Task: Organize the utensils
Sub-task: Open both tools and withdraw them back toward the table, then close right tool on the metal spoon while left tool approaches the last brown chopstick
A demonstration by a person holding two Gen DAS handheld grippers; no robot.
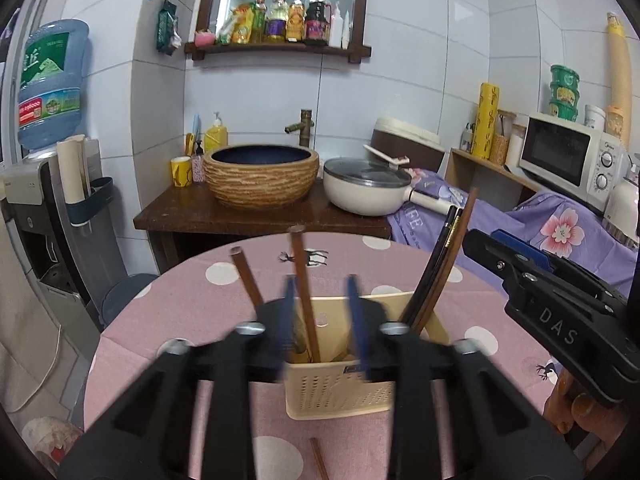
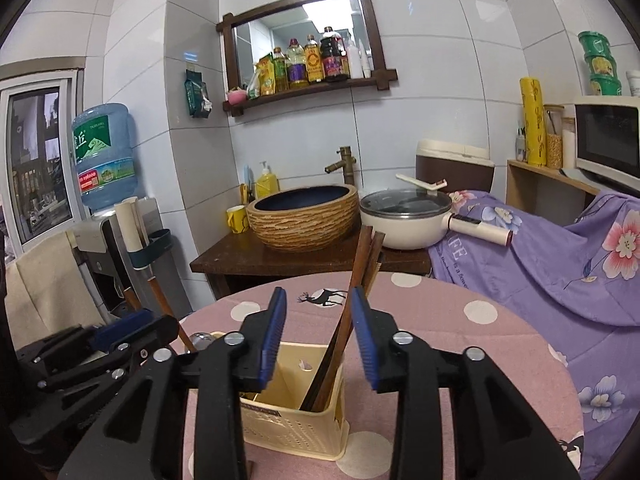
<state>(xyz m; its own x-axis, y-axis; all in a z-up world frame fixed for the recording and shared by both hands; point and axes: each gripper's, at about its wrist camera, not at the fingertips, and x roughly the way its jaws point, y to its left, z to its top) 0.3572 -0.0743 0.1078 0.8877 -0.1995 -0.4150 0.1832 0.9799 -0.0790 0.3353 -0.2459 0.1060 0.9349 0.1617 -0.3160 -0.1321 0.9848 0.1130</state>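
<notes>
Utensil holder (image 1: 340,384) – the cream perforated one – sits on the pink dotted tabletop (image 1: 192,304), right under both claws. Left claw (image 1: 320,312) is released, blue pads either side of an upright brown chopstick (image 1: 304,292) without pinching it. Right claw (image 2: 320,336) is released too, a leaning chopstick bundle (image 2: 344,312) between its pads. One stray chopstick (image 1: 318,458) lies flat on the cloth just below the left claw – I'd guess that's next, and left is nearer.

Beyond the tongs, a woven-look basin (image 1: 261,178) sits on a dark wooden stand under a brass tap (image 1: 303,127), with a lidded white pan (image 1: 366,190) just to its right. Higher up, bottles (image 1: 288,20) line a mirror shelf. Far left stands a water dispenser (image 1: 52,92); far right, a microwave (image 1: 568,156) above a floral purple cloth (image 2: 560,264).
</notes>
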